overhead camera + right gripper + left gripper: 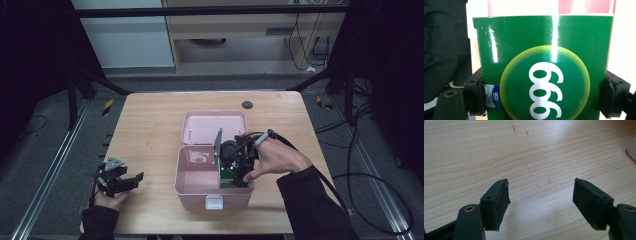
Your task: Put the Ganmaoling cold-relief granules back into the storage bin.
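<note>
Green box [544, 70] pinched by right gripper [239, 167] fingers inside pink case [186, 181], left gripper [540, 205] fingers spread above bare table [150, 125].

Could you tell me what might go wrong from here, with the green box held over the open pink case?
1. The right gripper pinches the glossy green box by its side edges, so it may slip or tilt.
2. It sits close to the pink case right wall and could catch there.
3. The open left gripper rests apart, so nothing steadies the case.
</note>
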A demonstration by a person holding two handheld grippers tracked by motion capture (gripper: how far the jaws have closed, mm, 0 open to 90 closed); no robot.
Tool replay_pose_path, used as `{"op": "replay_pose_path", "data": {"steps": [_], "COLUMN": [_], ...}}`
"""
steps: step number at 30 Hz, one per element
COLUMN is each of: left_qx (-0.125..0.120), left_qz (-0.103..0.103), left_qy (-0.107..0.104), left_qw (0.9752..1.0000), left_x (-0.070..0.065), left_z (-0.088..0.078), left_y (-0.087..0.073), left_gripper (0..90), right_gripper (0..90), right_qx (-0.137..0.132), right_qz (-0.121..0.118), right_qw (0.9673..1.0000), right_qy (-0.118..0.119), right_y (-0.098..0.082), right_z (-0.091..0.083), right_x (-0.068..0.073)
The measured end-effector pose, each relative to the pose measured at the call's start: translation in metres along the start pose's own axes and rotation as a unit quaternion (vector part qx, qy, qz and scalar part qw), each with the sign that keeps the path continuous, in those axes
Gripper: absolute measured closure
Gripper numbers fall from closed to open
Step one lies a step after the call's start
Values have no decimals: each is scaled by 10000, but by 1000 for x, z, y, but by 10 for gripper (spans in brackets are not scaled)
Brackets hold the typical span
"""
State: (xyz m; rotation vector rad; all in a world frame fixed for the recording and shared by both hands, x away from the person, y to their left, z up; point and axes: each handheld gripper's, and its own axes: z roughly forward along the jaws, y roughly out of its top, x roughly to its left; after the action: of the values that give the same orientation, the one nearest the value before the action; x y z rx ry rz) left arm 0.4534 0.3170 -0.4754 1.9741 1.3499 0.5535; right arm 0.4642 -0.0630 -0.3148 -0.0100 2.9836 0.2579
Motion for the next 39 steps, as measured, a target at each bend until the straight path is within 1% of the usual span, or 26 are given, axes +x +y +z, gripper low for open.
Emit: {"op": "replay_pose_path", "data": {"steps": [7,10,13,15,16,17,19,24,28,30,31,34,39], "left_qx": [-19,-15,-15,-14,-14,-14,-6,-5,-7,-14,-14,-9,-5], "left_qz": [-13,-6,-8,-1,-1,-9,-4,-9,0,-4,-6,-5,4], "left_qy": [5,4,4,3,3,6,10,13,15,14,15,15,17], "left_qw": [10000,10000,10000,10000,10000,10000,10000,10000,10000,10000,10000,10000,10000], "left_x": [0,1,1,1,1,1,1,1,1,1,1,1,1], "left_z": [-1,-1,-1,-1,-1,-1,-1,-1,-1,-1,-1,-1,0], "left_y": [0,0,0,0,0,0,0,0,0,0,0,0,0], "left_gripper": [283,283,283,283,283,283,282,282,283,283,283,282,282], "right_gripper": [165,165,165,165,165,165,165,165,165,165,165,165,164], "right_qx": [37,48,79,-15,-18,2,37,-40,22,97,78,132,198], "right_qz": [-91,-47,-89,-8,3,67,51,116,146,180,158,254,225], "right_qw": [10000,10000,9999,10000,10000,10000,10000,9999,9999,9998,9998,9995,9995], "right_qy": [3,-3,-1,48,55,61,48,64,57,79,76,117,138], "right_y": [5,6,6,4,3,1,-1,-7,-7,-7,-8,-10,-11], "right_z": [11,13,16,19,20,21,24,31,37,40,42,47,53], "right_x": [1,2,1,1,0,1,0,-1,-1,-2,-2,-3,-5]}}
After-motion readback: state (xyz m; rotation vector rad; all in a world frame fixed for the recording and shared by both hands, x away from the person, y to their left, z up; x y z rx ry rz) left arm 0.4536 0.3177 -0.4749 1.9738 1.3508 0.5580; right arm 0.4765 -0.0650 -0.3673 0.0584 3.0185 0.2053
